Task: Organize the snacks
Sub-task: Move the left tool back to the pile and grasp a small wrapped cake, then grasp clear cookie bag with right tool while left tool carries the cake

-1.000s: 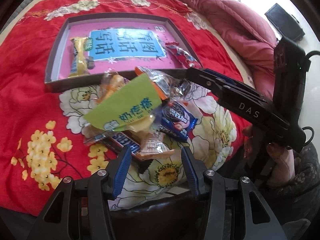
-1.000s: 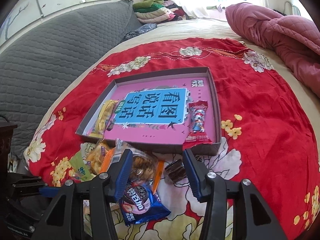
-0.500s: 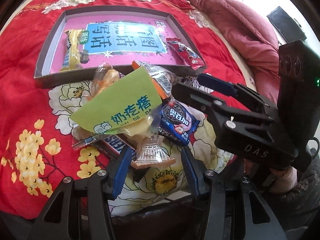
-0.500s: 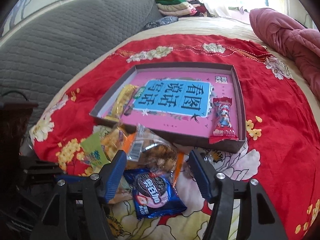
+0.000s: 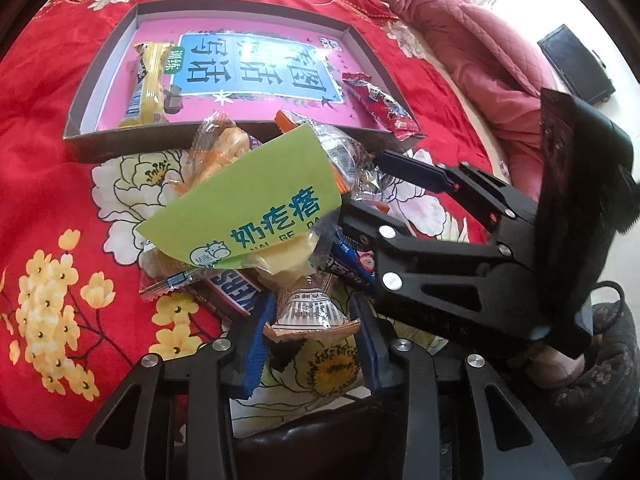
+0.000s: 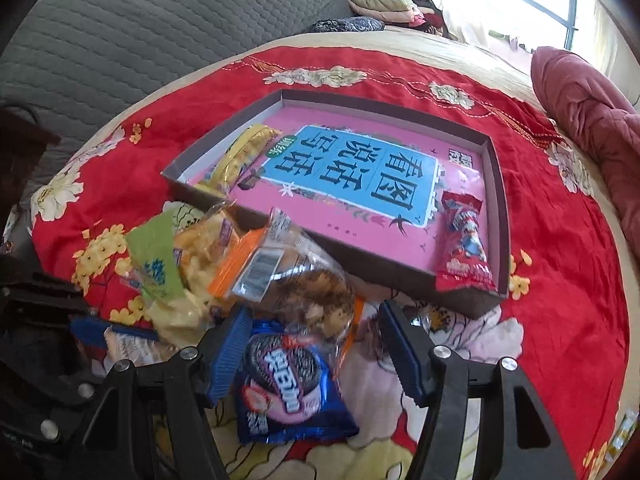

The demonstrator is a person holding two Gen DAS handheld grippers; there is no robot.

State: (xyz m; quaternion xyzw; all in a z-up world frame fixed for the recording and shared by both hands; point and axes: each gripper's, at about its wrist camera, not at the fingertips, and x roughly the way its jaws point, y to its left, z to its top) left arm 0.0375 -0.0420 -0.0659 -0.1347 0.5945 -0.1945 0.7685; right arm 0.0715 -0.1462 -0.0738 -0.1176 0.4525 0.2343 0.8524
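A snack pile lies on the red floral bedspread in front of a shallow tray (image 5: 120, 140) (image 6: 400, 276) with a pink floor. In the tray are a yellow bar (image 5: 150, 80) and a red pack (image 5: 380, 100). My left gripper (image 5: 312, 332) is closing; its pads meet the wrapper edges of a small clear-wrapped candy (image 5: 308, 312) at the pile's near end. Behind it lie a Snickers bar (image 5: 236, 288) and a green pack (image 5: 256, 200). My right gripper (image 6: 316, 320) (image 5: 364, 184) stands open, straddling a blue Oreo pack (image 6: 288, 384) and a clear cookie bag (image 6: 296, 276).
A rolled pink quilt (image 5: 460, 40) lies right of the tray. A grey padded headboard (image 6: 160, 20) and folded clothes (image 6: 384, 0) are at the far side. The bed's near edge runs just under my left gripper. A hand (image 5: 556, 364) grips the right tool.
My left jaws have narrowed onto the small candy. The right gripper has swung in over the pile, rolled, opened wider and sunk toward the Oreo pack.
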